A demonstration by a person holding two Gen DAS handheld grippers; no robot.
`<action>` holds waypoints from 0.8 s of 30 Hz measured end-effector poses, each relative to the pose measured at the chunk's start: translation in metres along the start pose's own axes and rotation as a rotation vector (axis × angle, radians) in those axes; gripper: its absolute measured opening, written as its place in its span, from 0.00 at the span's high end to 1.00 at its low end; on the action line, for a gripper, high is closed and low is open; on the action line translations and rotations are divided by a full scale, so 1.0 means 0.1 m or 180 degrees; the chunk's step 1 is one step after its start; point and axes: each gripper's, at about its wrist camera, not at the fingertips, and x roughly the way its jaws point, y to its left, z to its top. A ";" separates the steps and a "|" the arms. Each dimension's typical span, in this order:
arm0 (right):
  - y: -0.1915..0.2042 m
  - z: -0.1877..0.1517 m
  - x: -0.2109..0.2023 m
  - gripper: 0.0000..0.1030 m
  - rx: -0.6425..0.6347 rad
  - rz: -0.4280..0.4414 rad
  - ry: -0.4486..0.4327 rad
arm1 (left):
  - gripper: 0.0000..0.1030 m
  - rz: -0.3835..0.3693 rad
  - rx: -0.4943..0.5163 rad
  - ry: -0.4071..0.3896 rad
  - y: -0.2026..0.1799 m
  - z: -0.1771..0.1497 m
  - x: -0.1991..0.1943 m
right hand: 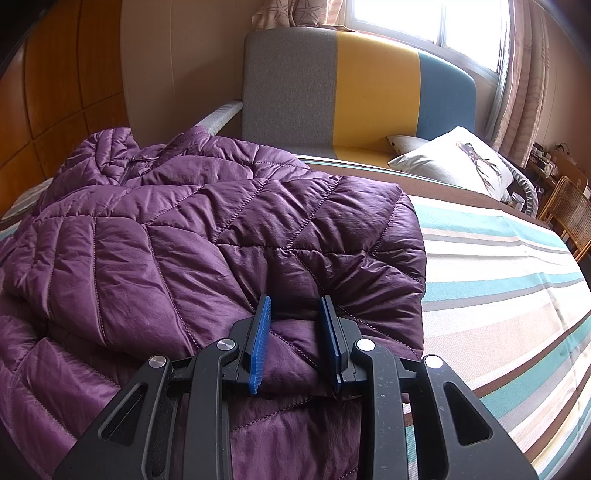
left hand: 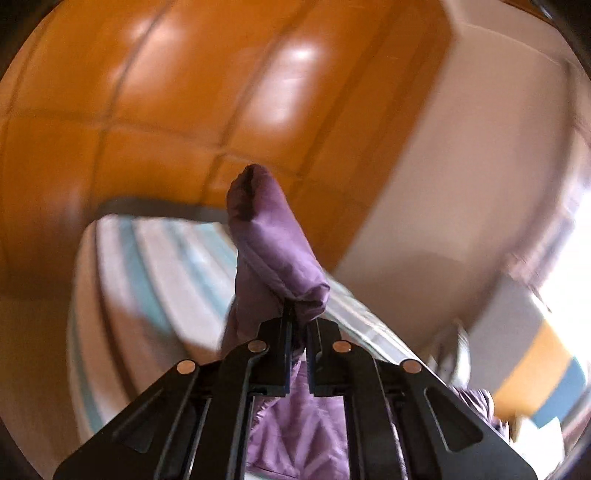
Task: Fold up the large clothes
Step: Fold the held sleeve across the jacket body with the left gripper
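Observation:
A large purple quilted puffer jacket (right hand: 177,236) lies bunched on the striped bed (right hand: 498,295). My right gripper (right hand: 295,314) is open, its blue pads (right hand: 260,343) straddling a thick fold at the jacket's near edge. My left gripper (left hand: 299,325) is shut on a part of the purple jacket (left hand: 273,240), lifted above the bed; the cloth stands up past the fingertips and hangs below. The left wrist view is motion-blurred.
A grey, yellow and blue headboard (right hand: 369,88) stands at the far end of the bed with two pillows (right hand: 454,162). Orange wooden wall panels (left hand: 184,92) are on the left. A wicker chair (right hand: 569,218) and a curtained window (right hand: 443,22) are on the right.

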 end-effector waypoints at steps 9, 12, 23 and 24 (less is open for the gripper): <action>0.00 0.00 0.00 0.73 0.0009 0.0008 0.0000 | 0.95 -0.0701 0.0569 0.0135 -0.92 -0.37 -0.34; 0.00 0.00 0.00 0.73 0.0010 0.0008 -0.0001 | 0.95 -0.0873 0.0729 0.0202 -1.21 -0.53 -0.51; -0.01 0.00 0.00 0.73 0.0018 0.0018 -0.0001 | 0.95 -0.1401 0.1192 0.0498 -1.92 -1.11 -0.91; -0.01 0.01 0.00 0.73 0.0021 0.0022 0.0000 | 0.95 -0.1417 0.1221 0.0524 -1.96 -1.17 -0.96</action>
